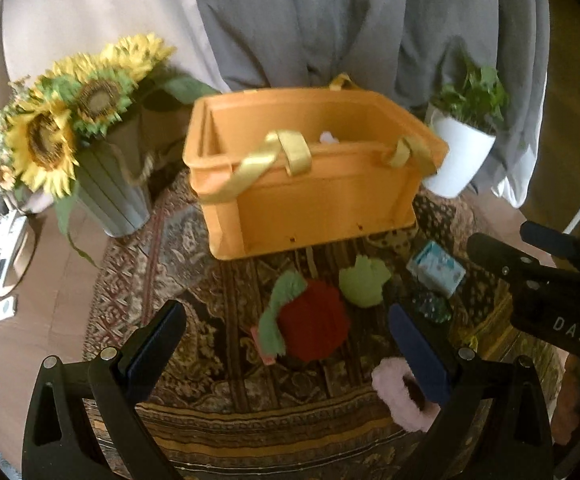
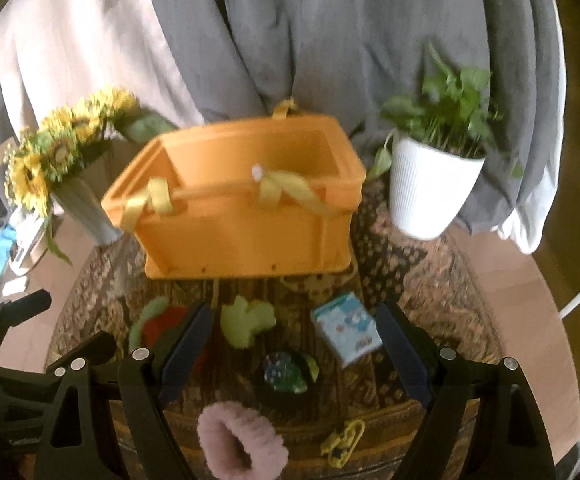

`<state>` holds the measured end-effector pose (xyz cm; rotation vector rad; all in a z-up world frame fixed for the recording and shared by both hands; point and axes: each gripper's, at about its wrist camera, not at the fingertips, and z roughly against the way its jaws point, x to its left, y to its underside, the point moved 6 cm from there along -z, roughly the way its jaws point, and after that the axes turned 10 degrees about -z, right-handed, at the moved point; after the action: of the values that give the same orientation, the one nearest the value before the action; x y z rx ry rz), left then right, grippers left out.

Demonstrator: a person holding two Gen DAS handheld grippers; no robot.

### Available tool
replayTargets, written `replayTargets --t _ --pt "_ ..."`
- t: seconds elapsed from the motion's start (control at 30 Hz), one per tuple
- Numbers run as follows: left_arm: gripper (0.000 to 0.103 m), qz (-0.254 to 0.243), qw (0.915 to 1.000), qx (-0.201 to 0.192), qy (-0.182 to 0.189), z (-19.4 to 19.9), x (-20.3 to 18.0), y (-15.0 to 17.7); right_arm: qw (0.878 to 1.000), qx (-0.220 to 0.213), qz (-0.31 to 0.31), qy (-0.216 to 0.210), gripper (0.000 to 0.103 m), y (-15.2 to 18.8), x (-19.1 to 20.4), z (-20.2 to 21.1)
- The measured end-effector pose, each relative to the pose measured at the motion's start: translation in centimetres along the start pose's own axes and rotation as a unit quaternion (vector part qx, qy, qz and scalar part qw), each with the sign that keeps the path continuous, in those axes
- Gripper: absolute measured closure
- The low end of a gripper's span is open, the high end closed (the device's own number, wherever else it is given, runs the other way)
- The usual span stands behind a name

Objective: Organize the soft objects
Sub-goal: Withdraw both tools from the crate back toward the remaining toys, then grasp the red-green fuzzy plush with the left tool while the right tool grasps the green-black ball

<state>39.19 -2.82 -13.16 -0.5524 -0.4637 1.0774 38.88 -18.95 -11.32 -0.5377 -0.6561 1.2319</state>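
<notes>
Down in the left wrist view, the left gripper [image 1: 286, 356] has its two fingers wide apart with nothing between them. Under it lies a patterned rug [image 1: 218, 280]. An orange crate [image 1: 314, 200] with yellow straps stands in the middle of the rug, toward its far edge. In front of the crate lie a red and green plush toy [image 1: 306, 330], a light green soft toy [image 1: 364, 280] and a small blue and white packet [image 1: 436, 272]. A fluffy pink ring [image 1: 400, 398] lies near the rug's near edge, right by the right finger. Sunflowers [image 1: 62, 120] in a grey vase stand off the rug's left edge, and a potted plant [image 1: 464, 148] in a white pot stands at the far right. The right gripper [image 1: 546, 284] shows at the right side.

Over in the right wrist view, the right gripper [image 2: 294, 350] is wide apart too and holds nothing. Between its fingers lie the light green soft toy [image 2: 248, 320], the packet [image 2: 348, 326] and a dark, shiny green and blue thing [image 2: 288, 372]. The pink ring [image 2: 242, 444] sits at the near edge, with a small yellow clip [image 2: 342, 440] beside it. The crate [image 2: 242, 216] stands behind them all.
</notes>
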Motion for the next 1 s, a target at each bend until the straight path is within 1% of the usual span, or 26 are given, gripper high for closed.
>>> replayTargets --t 0.3,0.37,0.53,0.7,0.83,1.0 --pt "0.000 -0.004 0.9986 0.042 0.033 -3.7 -0.5 2.2 0.998 0.062 -0.008 0.005 0.018 3.0 -0.5 -3.8" --pt "0.000 -0.009 0.9981 0.049 0.035 -4.5 -0.7 2.7 0.997 0.072 -0.010 0.006 0.018 3.5 -0.7 -4.3" --pt "0.000 -0.016 0.9971 0.058 0.046 -6.2 -0.8 3.4 0.995 0.103 -0.012 0.011 0.018 5.0 -1.0 -6.1" --pt "0.000 -0.029 0.9964 0.068 0.042 -7.9 -0.9 3.6 0.991 0.132 -0.021 0.008 0.018 6.1 -1.3 -7.6" --pt "0.000 -0.034 0.9961 0.073 0.036 -8.7 -1.0 3.6 0.989 0.147 -0.029 0.008 0.018 6.7 -1.7 -8.7" --pt "0.000 -0.040 0.9961 0.070 0.037 -9.9 -1.2 3.3 0.985 0.168 -0.037 0.009 0.019 7.4 -2.1 -10.0"
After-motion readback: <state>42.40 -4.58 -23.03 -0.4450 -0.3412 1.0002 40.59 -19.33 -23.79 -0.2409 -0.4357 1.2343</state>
